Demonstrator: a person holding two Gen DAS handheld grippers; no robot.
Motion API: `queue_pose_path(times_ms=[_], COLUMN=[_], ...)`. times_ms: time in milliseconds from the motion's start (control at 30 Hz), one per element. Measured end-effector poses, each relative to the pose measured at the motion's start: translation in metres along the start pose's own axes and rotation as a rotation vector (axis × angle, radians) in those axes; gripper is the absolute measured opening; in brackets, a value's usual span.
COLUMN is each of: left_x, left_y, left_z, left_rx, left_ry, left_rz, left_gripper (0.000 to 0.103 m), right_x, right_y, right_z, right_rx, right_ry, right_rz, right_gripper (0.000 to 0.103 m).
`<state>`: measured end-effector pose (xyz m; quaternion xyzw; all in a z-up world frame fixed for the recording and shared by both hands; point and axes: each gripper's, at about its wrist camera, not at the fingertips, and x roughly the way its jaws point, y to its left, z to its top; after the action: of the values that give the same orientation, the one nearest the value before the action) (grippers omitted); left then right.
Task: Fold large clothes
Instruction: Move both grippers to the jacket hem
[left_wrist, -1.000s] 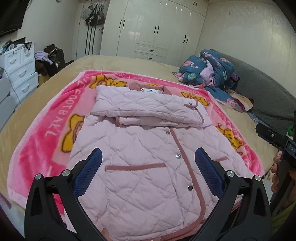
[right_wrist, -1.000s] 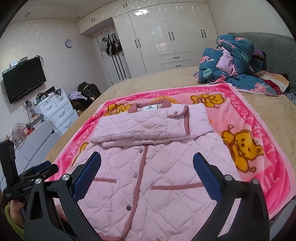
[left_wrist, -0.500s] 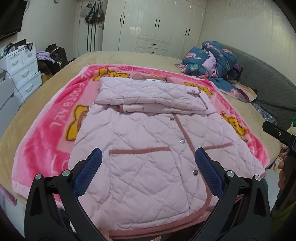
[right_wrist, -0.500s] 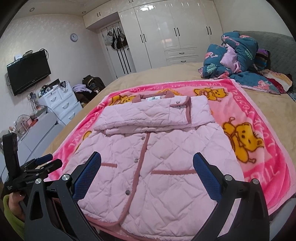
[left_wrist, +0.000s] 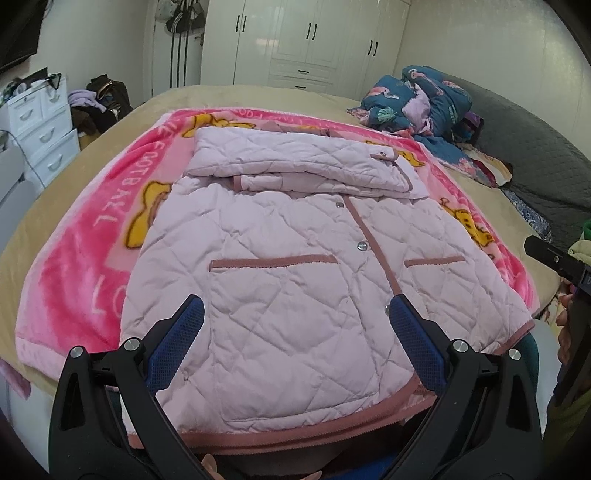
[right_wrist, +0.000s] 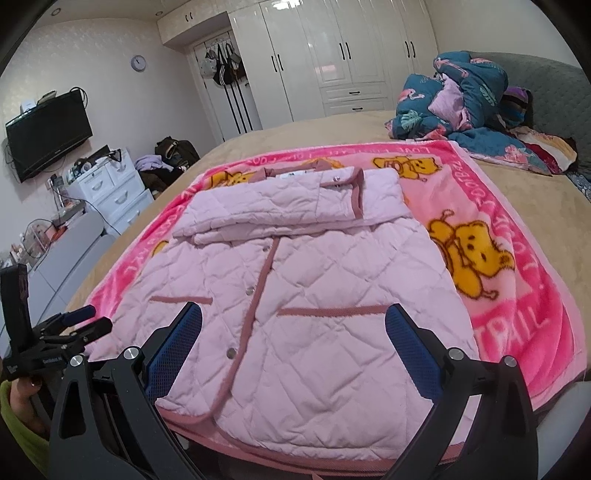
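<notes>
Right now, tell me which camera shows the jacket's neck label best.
The right wrist view. There the white neck label shows at the collar, just beyond the folded sleeves of the pink quilted jacket. In the left wrist view the folded sleeves hide it; only a strip of collar shows.

pink bear blanket (right_wrist: 517, 317), white wardrobe (right_wrist: 343, 55), wall tv (right_wrist: 46, 134), crumpled teal quilt (right_wrist: 461, 96)
</notes>
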<state>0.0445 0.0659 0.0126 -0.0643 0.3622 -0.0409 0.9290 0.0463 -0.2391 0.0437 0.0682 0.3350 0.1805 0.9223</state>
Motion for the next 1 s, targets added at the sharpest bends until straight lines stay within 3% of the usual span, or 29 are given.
queue_pose_path(times_ms=[367, 1000], left_x=[0.003, -0.014], left_y=[0.011, 0.097], left_z=[-0.011, -0.022], left_rx=[-0.001, -0.136], left_ry=[0.03, 0.05], left_rz=[0.029, 0.193], left_gripper=[0.094, 0.094], right_x=[0.001, -0.009], right_y=[-0.015, -0.064], right_z=[-0.013, -0.034], right_rx=[0.017, 0.098], right_ry=[0.026, 0.048], right_rz=[-0.013, -0.082], right_gripper=[0.099, 0.099])
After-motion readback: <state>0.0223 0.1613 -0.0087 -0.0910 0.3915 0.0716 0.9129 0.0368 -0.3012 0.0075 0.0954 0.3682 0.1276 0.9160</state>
